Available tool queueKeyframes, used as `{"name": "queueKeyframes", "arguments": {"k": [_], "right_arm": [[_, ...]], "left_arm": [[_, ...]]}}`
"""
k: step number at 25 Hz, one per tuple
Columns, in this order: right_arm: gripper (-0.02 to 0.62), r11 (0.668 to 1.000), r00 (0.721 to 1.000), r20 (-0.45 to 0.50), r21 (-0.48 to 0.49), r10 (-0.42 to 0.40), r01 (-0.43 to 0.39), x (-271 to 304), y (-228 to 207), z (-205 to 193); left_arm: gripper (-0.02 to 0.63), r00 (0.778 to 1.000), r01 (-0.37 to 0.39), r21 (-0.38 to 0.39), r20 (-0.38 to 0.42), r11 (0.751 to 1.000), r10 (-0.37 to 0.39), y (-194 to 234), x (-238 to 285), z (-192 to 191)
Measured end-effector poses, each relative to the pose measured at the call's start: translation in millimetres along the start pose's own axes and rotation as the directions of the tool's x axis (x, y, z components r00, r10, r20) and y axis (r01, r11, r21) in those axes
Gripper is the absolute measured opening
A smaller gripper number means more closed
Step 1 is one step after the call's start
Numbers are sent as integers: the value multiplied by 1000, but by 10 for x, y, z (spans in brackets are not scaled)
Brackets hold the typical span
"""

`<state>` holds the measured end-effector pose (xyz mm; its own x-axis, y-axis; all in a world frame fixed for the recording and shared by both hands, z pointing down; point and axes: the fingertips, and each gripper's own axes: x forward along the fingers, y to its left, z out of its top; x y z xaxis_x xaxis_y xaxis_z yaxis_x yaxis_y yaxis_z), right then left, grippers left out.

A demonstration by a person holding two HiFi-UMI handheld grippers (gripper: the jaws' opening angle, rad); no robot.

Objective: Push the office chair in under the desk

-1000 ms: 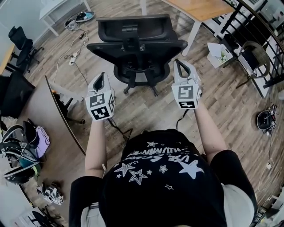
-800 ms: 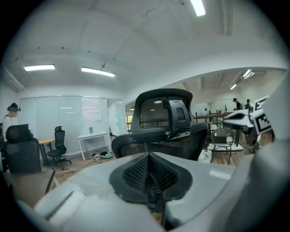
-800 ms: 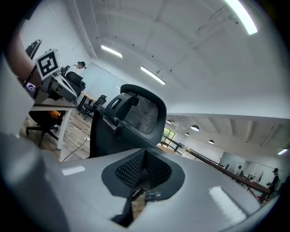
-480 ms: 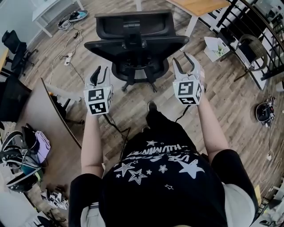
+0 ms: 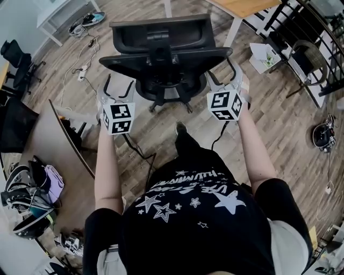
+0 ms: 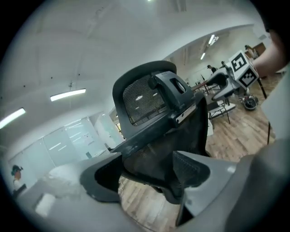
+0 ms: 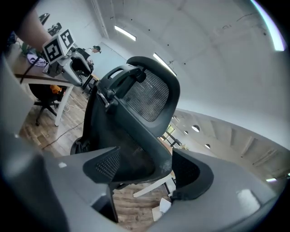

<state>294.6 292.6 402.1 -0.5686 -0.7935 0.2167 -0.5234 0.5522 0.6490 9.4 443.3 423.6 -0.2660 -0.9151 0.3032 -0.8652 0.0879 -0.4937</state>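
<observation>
- The office chair (image 5: 164, 53) stands on the wood floor (image 5: 177, 134) with its back toward the person, just short of the wooden tabletop (image 5: 244, 8) at the top of the head view.
- The left gripper (image 5: 117, 86) has just been opening; its fingers are spread wide around the backrest's left edge.
- The right gripper (image 5: 221, 72) has also just been opening; its fingers are spread wide around the backrest's right edge.

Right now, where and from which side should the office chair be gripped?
Probably the side edges of the backrest, from behind: its back faces the person, and the left tongs and right tongs, just opened, each frame one edge without pressing it.
</observation>
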Motion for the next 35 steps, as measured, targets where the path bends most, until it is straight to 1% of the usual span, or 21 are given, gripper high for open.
{"name": "queueKeyframes", "arguments": {"k": [3,6,8,11,14,18,19,20,24,28,31,35], "right_arm": [[364,1000,1000,-9,-17,-9,9,168,-75,12],[362,999,1000,-26,-45,-10,9,312,-88,9],[362,996,999,-37,-90,-19,15,411,-84,5],[362,990,998,-56,-136,-28,21,522,-93,-16],[361,981,997,-65,-194,-44,30,597,-117,-26],[307,959,994,-63,-275,-89,68,671,-173,-3],[285,954,993,-64,-292,-99,76,690,-185,1],[279,949,992,-66,-305,-104,79,709,-188,3],[268,946,992,-96,-321,-84,49,769,-198,-18],[264,945,990,-117,-325,-78,36,842,-241,-19],[261,942,991,-104,-332,-82,43,919,-247,-19],[258,940,991,-110,-339,-75,33,1133,-270,3]], "left_arm": [[357,998,-59,94,-5,994,60,176,137,44],[357,994,-102,199,-7,975,105,292,269,85],[357,992,-115,270,-19,956,124,347,370,81],[357,988,-117,348,-53,930,145,403,520,23],[361,982,-128,427,-74,895,176,470,647,-29],[365,970,-134,525,-106,840,221,593,841,-91],[365,966,-137,538,-112,831,232,625,892,-105],[365,963,-145,544,-114,826,244,659,938,-110],[322,955,-182,552,-98,813,280,731,1040,-69],[316,950,-187,570,-102,800,295,752,1118,-31],[314,946,-191,584,-104,789,306,787,1214,-30],[314,947,-189,589,-102,786,304,878,1429,-20]]}}
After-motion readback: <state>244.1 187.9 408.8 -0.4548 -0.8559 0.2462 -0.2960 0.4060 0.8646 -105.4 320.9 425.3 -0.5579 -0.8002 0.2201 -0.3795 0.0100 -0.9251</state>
